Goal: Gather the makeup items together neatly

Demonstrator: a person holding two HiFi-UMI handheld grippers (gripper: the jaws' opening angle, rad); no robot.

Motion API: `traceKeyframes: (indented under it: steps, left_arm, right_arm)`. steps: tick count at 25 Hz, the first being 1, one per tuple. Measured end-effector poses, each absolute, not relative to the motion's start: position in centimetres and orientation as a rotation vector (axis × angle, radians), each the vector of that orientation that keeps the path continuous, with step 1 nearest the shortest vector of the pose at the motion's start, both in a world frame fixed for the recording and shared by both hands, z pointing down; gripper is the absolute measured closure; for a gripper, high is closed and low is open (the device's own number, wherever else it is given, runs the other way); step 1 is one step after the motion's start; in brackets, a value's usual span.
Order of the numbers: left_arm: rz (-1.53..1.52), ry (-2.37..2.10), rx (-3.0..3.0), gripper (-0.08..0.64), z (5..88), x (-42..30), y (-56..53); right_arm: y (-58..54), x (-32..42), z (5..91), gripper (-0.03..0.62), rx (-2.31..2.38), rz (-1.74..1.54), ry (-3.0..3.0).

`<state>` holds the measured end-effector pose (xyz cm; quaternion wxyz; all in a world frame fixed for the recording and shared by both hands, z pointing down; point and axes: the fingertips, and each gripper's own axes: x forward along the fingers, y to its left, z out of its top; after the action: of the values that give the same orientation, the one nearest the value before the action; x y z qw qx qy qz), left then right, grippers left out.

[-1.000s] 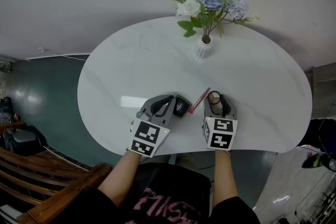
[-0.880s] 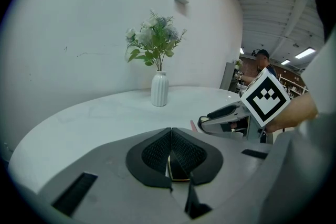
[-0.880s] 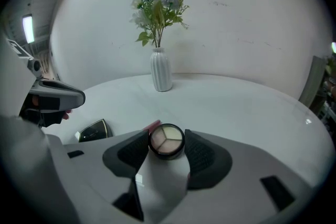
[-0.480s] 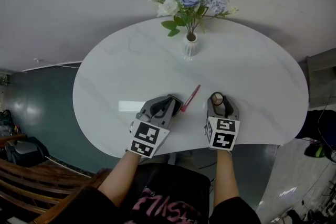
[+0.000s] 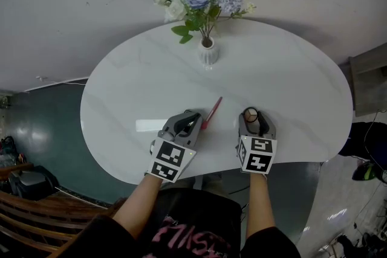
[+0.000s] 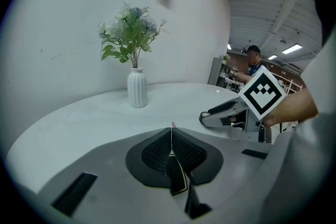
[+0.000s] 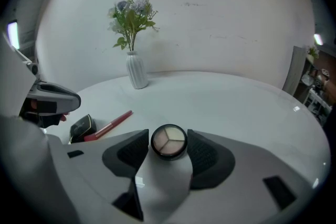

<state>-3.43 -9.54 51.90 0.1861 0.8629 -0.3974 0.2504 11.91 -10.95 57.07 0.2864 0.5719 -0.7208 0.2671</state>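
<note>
1. left gripper point(image 5: 195, 120) has its jaws pressed fully together with nothing pinched between the pads. it sits low over the near part of the white marble table point(image 5: 284, 69).
2. right gripper point(image 5: 251, 116) is closed on a round eyeshadow pot point(image 7: 168, 141), one pad against each side, with its three pale shades facing up.
3. red lip pencil point(image 5: 211, 113) lies flat on the table between the two grippers, its near end just at the left gripper's tip.
4. black compact point(image 7: 82, 127) lies beside the pencil's near end, just by the left gripper, which covers it in the head view.
5. white ribbed vase point(image 5: 207, 52) of blue and white flowers stands well apart, at the table's far side.
</note>
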Motion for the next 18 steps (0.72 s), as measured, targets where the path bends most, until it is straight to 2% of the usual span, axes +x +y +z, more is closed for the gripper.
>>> traceKeyframes:
  steps: [10,12,14,15,18]
  left_arm:
    - [0.749,-1.056,2.424,0.548,52.6,-2.4,-9.5]
    - [0.753,-1.036,2.427,0.548,52.7,-2.0,-9.5]
    - [0.762,-1.023,2.433,0.548,52.8,-1.6,-9.5]
    - [0.767,-1.019,2.435,0.548,52.8,-1.4,-9.5]
    - [0.788,-1.009,2.433,0.548,53.0,-1.1,-9.4]
  right_arm:
    - [-11.3,12.4,54.9,0.308,1.609,0.682,-1.996]
    - [-11.3,13.0,54.2,0.414,1.663,0.659,-1.986]
    - [-11.2,13.8,53.7,0.478,1.712,0.649,-1.971]
    - [-11.2,14.2,53.5,0.504,1.727,0.65,-1.968]
    - [-11.2,14.5,53.2,0.522,1.732,0.66,-1.978]
